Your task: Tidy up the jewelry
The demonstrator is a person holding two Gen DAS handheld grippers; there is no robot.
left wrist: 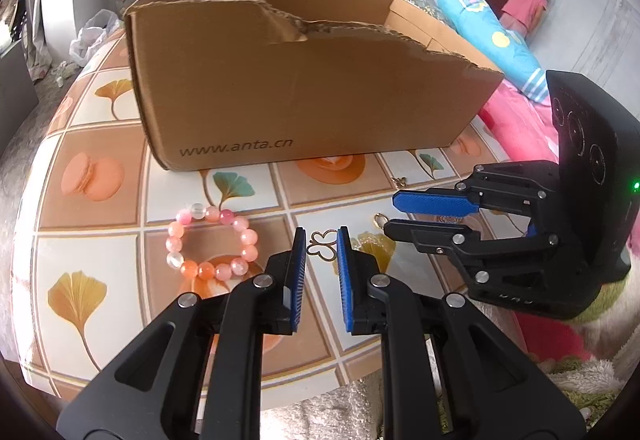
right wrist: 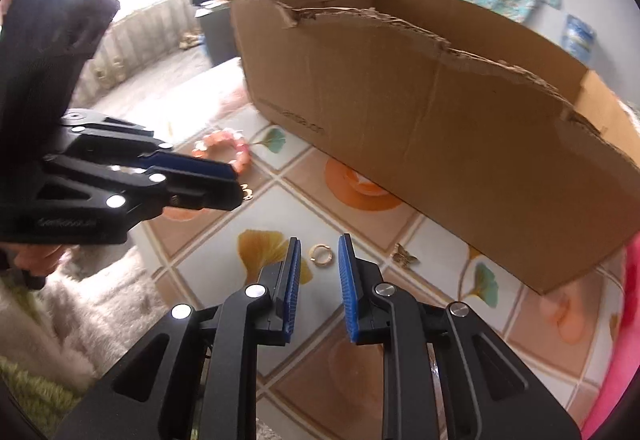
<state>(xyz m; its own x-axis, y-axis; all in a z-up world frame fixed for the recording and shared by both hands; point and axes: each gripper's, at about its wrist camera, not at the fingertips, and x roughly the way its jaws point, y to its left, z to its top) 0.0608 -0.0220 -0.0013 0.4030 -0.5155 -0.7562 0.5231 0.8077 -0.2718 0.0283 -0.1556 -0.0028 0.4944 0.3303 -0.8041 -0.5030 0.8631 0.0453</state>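
A gold butterfly pendant (left wrist: pixel 322 248) lies flat on the patterned tablecloth (left wrist: pixel 104 144), right between the tips of my left gripper (left wrist: pixel 321 238). The blue pads flank it closely without visibly pressing on it, so the gripper is open. A small gold ring (right wrist: pixel 320 254) lies on the cloth between the tips of my right gripper (right wrist: pixel 320 245), which is open with its pads clear of the ring. In the left wrist view the right gripper (left wrist: pixel 394 216) points left at the gold ring (left wrist: pixel 379 218). A pink bead bracelet (left wrist: pixel 212 240) rests left of the pendant.
A torn cardboard box (left wrist: pixel 312 92) stands open-topped behind the jewelry. A second small gold butterfly (right wrist: pixel 406 258) lies near its front wall. Pink bedding (left wrist: pixel 516 120) lies to the right, fuzzy fabric (right wrist: pixel 92 304) at the table's near edge. A person in pink (left wrist: pixel 524 4) stands far back.
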